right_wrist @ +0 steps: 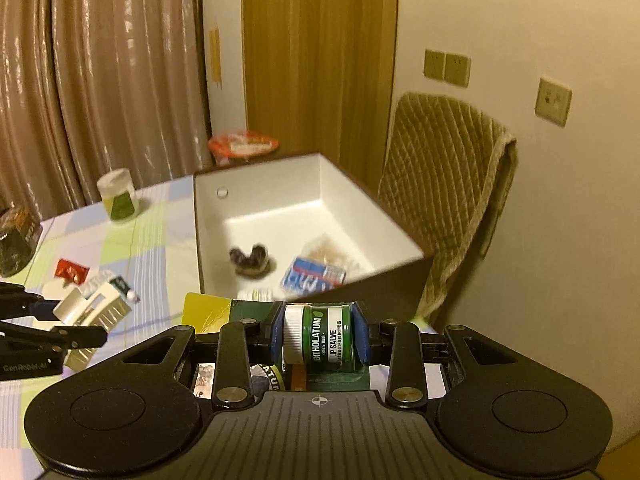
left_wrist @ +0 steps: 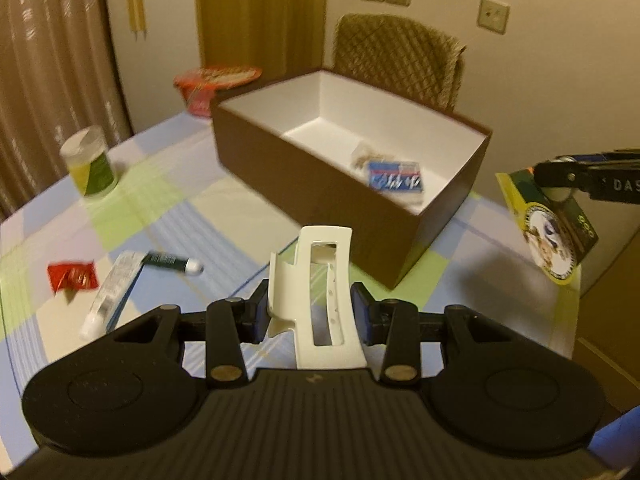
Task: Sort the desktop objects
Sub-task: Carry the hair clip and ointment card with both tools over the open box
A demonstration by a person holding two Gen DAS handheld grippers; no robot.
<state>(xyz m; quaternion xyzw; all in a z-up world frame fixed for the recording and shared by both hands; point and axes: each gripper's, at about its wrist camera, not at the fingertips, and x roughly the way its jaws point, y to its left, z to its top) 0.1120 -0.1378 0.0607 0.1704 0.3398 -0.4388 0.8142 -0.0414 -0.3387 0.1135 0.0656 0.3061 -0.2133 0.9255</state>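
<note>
My left gripper (left_wrist: 312, 312) is shut on a white hair claw clip (left_wrist: 320, 280), held above the checked tablecloth. In front of it stands a brown box (left_wrist: 320, 188) with a white inside. To the right, my right gripper (left_wrist: 560, 184) holds a yellow-green lip salve card pack (left_wrist: 556, 236) in the air. In the right wrist view, the blue pads of the right gripper (right_wrist: 318, 338) press on the green lip salve jar (right_wrist: 326, 338) of that pack. The box (right_wrist: 208, 240) lies just beyond it. The left gripper (right_wrist: 72, 320) with the clip (right_wrist: 96, 304) is at the left.
The box holds a blue packet (left_wrist: 396, 178), a clear bag and a dark object (right_wrist: 250, 260). On the cloth lie a white tube (left_wrist: 120, 292), a dark green tube (left_wrist: 172, 262), a red wrapper (left_wrist: 72, 278) and a green-labelled jar (left_wrist: 90, 164). A red noodle bowl (left_wrist: 216, 80) and a padded chair (left_wrist: 400, 56) stand behind.
</note>
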